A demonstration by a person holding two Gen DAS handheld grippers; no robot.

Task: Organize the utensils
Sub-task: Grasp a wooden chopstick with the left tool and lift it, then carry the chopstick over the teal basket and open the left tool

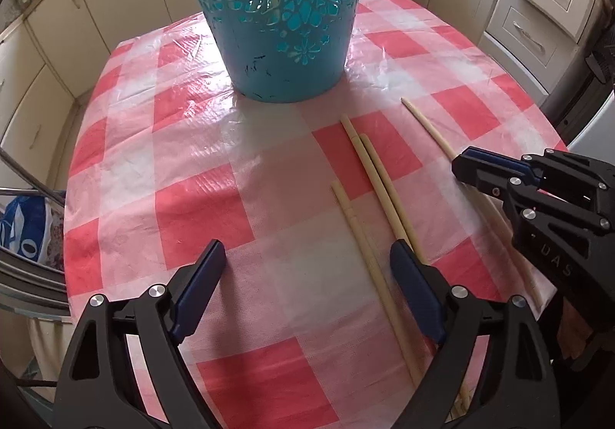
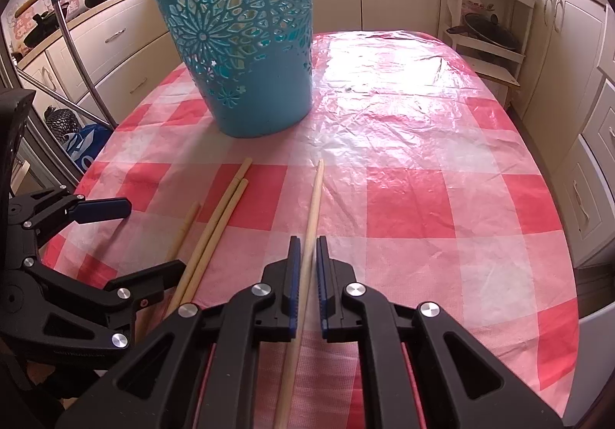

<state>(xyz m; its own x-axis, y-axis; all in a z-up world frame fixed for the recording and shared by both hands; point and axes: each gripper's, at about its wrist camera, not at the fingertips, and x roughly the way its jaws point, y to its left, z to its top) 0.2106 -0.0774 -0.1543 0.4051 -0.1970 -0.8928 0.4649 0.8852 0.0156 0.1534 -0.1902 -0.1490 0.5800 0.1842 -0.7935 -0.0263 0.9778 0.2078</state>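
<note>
With the right tongs [image 2: 307,248] nearly pinching the lone chopstick [image 2: 313,206] and the left tongs [image 1: 307,260] spread, grip firmly before lifting toward the basket [image 2: 246,44] ahead.

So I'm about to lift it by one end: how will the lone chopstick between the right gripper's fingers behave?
The chopstick looks like thin, rigid wood, so it probably stays straight and weighs little. Held near one end by the right gripper, its long free length may droop or pivot. Its round shaft could roll on the glossy tablecloth if released.
</note>
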